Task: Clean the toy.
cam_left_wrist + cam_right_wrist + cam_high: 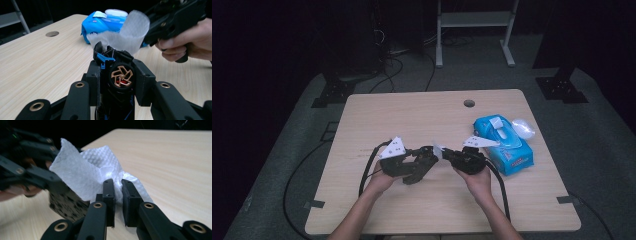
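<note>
Left tool (424, 161): clamped on a small black toy car (117, 75), one jaw on each flank; the car sits nose-up between the jaws, with a copper-spoked wheel (121, 76) and blue trim facing the left gripper view.
Right tool (118, 195): jaws pinched on a bunched fold of a white wipe (87, 175), with only a thin gap showing between the pads.
Wipe: held up off the surface, its loose sheet spread toward the car; in the left gripper view it hangs just behind the car's upper end. Whether the two touch, I cannot tell.
Both tools: facing each other, tips close together, above the near middle of the surface (412, 115) in the high view, each in one of the person's hands.
Wipe pack (503, 142): blue, lying flat toward the right edge of the surface, just beside the right tool, its white lid flap (497, 123) raised.
Surface: pale wood grain, with a round cable hole (469, 103) near the far edge.
</note>
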Demonstrator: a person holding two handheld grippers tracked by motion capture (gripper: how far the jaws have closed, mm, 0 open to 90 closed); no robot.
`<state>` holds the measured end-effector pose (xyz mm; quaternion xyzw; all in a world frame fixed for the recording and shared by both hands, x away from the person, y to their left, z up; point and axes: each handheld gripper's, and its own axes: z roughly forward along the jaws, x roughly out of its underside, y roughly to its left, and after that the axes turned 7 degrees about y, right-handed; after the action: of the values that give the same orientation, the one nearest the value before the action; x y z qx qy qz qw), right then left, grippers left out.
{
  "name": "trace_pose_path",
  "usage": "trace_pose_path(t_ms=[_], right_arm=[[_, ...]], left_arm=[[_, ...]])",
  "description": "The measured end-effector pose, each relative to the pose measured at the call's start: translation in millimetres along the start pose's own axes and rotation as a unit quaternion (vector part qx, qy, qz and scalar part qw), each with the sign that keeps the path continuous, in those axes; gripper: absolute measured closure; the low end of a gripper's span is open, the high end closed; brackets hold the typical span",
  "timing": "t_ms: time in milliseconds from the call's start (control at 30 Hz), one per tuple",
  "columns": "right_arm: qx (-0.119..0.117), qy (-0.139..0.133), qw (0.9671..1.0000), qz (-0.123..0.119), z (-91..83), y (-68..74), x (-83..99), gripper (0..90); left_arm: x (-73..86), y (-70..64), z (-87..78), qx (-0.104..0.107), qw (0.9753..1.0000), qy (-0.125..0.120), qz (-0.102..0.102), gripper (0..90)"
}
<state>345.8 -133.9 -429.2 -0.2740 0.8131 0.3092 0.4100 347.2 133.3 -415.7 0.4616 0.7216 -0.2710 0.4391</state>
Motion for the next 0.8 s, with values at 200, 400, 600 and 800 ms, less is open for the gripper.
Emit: trace_pose_path(t_ms=[200,400,600,800], right_arm=[[-0.005,-0.016,0.9998,-0.010,-4.4,5.2,-11.8,81.4],[-0.003,-0.001,1.0000,0.003,1.5,-1.4,1.4,81.4],[0.001,0.001,1.0000,0.004,-0.3,-3.4,1.7,81.4],[-0.006,-0.012,0.9999,-0.002,-8.4,0.7,-4.0,81.4]], left_arm=[[-0.5,-0.5,-0.1,0.000,1.0000,-0.001,0.000,62.9],[0.2,-0.2,0.1,0.001,1.0000,0.001,-0.001,62.9],[-0.3,-0.2,1.1,0.001,1.0000,0.000,-0.001,62.9],[-2.9,-3.0,6.1,0.008,1.0000,0.005,0.001,62.8]])
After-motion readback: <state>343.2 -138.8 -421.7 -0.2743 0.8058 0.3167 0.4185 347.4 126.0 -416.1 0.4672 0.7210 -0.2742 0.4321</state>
